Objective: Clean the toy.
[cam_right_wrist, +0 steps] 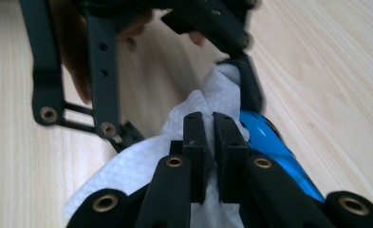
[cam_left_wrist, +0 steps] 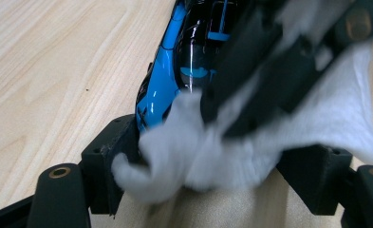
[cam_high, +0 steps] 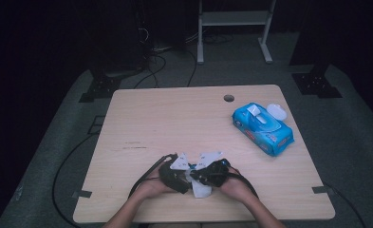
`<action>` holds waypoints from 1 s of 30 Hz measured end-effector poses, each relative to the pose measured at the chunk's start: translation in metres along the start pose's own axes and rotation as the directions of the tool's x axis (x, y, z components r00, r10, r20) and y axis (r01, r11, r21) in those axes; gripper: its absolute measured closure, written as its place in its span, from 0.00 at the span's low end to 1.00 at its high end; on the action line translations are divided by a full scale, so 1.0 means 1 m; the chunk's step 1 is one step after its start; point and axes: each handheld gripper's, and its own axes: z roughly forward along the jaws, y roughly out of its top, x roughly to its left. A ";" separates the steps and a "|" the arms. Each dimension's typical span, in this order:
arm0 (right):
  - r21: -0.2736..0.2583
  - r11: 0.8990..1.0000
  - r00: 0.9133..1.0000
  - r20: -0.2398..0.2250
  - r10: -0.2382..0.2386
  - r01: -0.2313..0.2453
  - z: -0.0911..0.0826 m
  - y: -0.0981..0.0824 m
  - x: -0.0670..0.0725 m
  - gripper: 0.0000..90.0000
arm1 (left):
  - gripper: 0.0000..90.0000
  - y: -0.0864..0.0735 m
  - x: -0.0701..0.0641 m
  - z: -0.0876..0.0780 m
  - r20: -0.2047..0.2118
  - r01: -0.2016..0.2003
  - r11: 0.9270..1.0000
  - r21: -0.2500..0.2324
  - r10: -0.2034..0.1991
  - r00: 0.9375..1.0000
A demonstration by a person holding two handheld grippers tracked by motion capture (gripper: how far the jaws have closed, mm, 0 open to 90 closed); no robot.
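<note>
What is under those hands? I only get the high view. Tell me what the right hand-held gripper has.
Observer: The right hand-held gripper is shut on a white wipe, pinched tight between its jaws.
Operator: Now report the left one.
Observer: The left hand-held gripper has a glossy blue and black toy between its jaws, with the blue side against one jaw.
Operator: Say where the wipe lies on it.
Observer: It is bunched over the toy's end nearest the left gripper's camera, between those jaws. The blue flank stays bare beside it.
</note>
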 end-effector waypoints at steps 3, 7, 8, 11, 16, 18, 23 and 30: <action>0.016 0.999 0.999 -0.001 -0.035 0.035 0.003 0.005 0.001 0.94 | 0.28 0.000 0.000 0.000 -0.002 0.005 1.000 -0.003 -0.005 1.000; 0.007 1.000 0.999 0.018 -0.027 0.027 0.006 0.007 -0.003 0.94 | 0.28 0.000 0.000 0.000 0.001 0.008 1.000 -0.003 -0.008 1.000; 0.007 1.000 0.999 0.018 -0.027 0.027 0.006 0.007 -0.003 0.94 | 0.28 0.000 0.000 0.000 0.001 0.008 1.000 -0.003 -0.008 1.000; 0.001 1.000 1.000 0.009 -0.020 0.020 0.008 0.008 -0.002 0.94 | 0.28 0.000 0.000 0.000 0.001 0.006 1.000 -0.003 -0.006 1.000; 0.022 0.999 0.999 -0.016 -0.048 0.048 0.007 0.010 -0.003 0.94 | 0.28 0.000 0.000 0.000 0.001 0.005 1.000 -0.003 -0.005 1.000; 0.013 0.999 0.999 0.018 -0.033 0.033 0.007 0.009 -0.006 0.94 | 0.28 0.000 0.000 0.000 0.001 0.007 1.000 -0.002 -0.007 1.000; 0.021 0.999 0.995 0.088 -0.048 0.046 0.006 0.009 -0.013 0.94 | 0.28 0.000 0.000 0.000 0.002 0.007 1.000 -0.001 -0.007 1.000; 0.024 1.000 0.989 0.146 -0.015 0.012 -0.007 0.000 -0.027 0.94 | 0.28 0.000 0.001 0.000 0.003 0.004 1.000 0.000 -0.004 1.000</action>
